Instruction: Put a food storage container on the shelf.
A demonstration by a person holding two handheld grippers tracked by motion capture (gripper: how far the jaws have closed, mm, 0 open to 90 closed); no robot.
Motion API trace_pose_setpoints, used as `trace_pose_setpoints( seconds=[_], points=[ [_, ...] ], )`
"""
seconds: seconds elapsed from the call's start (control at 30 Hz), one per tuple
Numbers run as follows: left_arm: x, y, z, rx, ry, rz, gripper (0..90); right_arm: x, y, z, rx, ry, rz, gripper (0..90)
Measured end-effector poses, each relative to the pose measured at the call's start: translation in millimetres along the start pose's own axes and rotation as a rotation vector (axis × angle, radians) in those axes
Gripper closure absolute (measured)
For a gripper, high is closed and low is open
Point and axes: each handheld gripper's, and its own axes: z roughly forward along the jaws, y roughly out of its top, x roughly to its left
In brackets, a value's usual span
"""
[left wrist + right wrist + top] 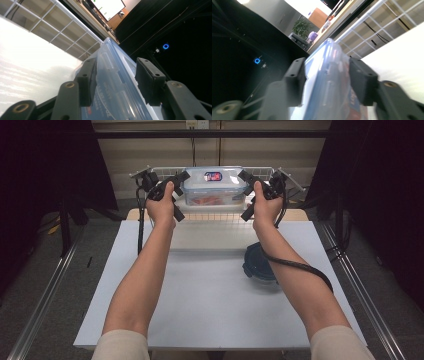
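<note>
Left claw [181,177] and right claw [246,176] sit at opposite ends of the clear plastic box [214,185], each straddling an end flap of its lid. No earlier picture to compare.

Left claw [113,75]: jaws partly open. One pad lies against the box [112,82] edge, the other stands off with a clear gap. Not clamped.

Right claw [327,77]: jaws partly open too, box [329,82] edge between them. Picture is blurred; both pads look close to the plastic, can't tell for sure if either touches. Reads as loose, not gripping.

The box is between the two claws, up in the white wire basket [165,170] at the far edge of the table [200,290]. Something reddish is inside it, and a label is on the lid.

Surroundings: basket wire runs just behind and outside each claw, tight on both sides. A dark blue round lid [257,262] lies on the table behind the right claw, under that forearm, well apart from the box. The right cable [300,266] loops over that forearm. Black curtains on both flanks.
</note>
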Motion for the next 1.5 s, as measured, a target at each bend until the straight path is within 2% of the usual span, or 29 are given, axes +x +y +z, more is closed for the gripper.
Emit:
trace_pose_setpoints(
  seconds=[0.03,0.07,0.1,0.2,0.23,0.57,0.7,0.87,1.0,1.03,1.17,1.27,1.3,1.4,1.43,1.5],
  points=[
    [-0.8,-0.9,-0.8,0.0,-0.003,0.011,50.5,1.4,0.0,-0.4,0.0,0.002,0.001,43.1],
    [-1.9,-0.8,-3.1,0.004,0.01,0.025,46.7,4.9,-0.8,-1.6,-0.009,-0.004,-0.053,37.2],
    [-1.9,-0.8,-3.1,0.004,0.01,0.025,45.1,6.7,-0.8,-3.1,-0.008,-0.009,-0.075,36.2],
    [-4.9,-0.2,-7.4,-0.011,0.025,0.05,42.6,8.2,0.2,-7.2,-0.013,-0.004,-0.073,35.9],
    [-6.1,0.0,-9.8,-0.009,0.033,0.058,40.6,9.3,1.1,-11.2,-0.02,0.001,-0.097,35.4],
    [-20.6,-6.0,-34.5,-0.022,0.017,0.095,35.0,8.0,-5.5,-35.6,-0.009,0.026,-0.062,29.8],
    [-27.0,-14.8,-46.4,-0.022,-0.004,0.108,30.5,4.6,-10.8,-51.3,-0.008,0.026,-0.076,28.5],
    [-25.5,-23.8,-55.5,-0.023,-0.022,0.1,26.2,3.2,-15.3,-62.6,0.0,0.029,-0.09,27.3],
    [-23.0,-33.4,-61.7,-0.019,-0.029,0.107,23.4,-3.7,-23.2,-74.4,0.016,0.034,-0.091,26.3],
    [-22.6,-37.7,-63.8,-0.01,-0.044,0.109,22.5,-4.8,-25.0,-76.8,0.025,0.034,-0.094,25.9],
    [-21.3,-45.7,-68.2,0.013,-0.05,0.126,20.4,-9.0,-30.9,-87.5,0.038,0.046,-0.101,25.3],
    [-21.5,-50.0,-70.4,0.01,-0.063,0.117,19.1,-12.7,-33.7,-94.7,0.05,0.054,-0.104,25.0],
    [-20.8,-53.7,-72.7,0.028,-0.07,0.128,18.6,-13.7,-34.5,-97.0,0.053,0.056,-0.102,24.9],
    [-19.5,-58.5,-74.8,0.048,-0.062,0.143,18.1,-15.6,-36.6,-101.7,0.065,0.056,-0.102,24.5],
    [-18.5,-61.9,-75.8,0.049,-0.071,0.134,17.2,-17.9,-38.9,-105.7,0.072,0.059,-0.116,23.9],
    [-17.0,-66.0,-77.9,0.06,-0.067,0.146,16.4,-21.2,-41.7,-110.1,0.087,0.065,-0.103,23.5]
  ],
)
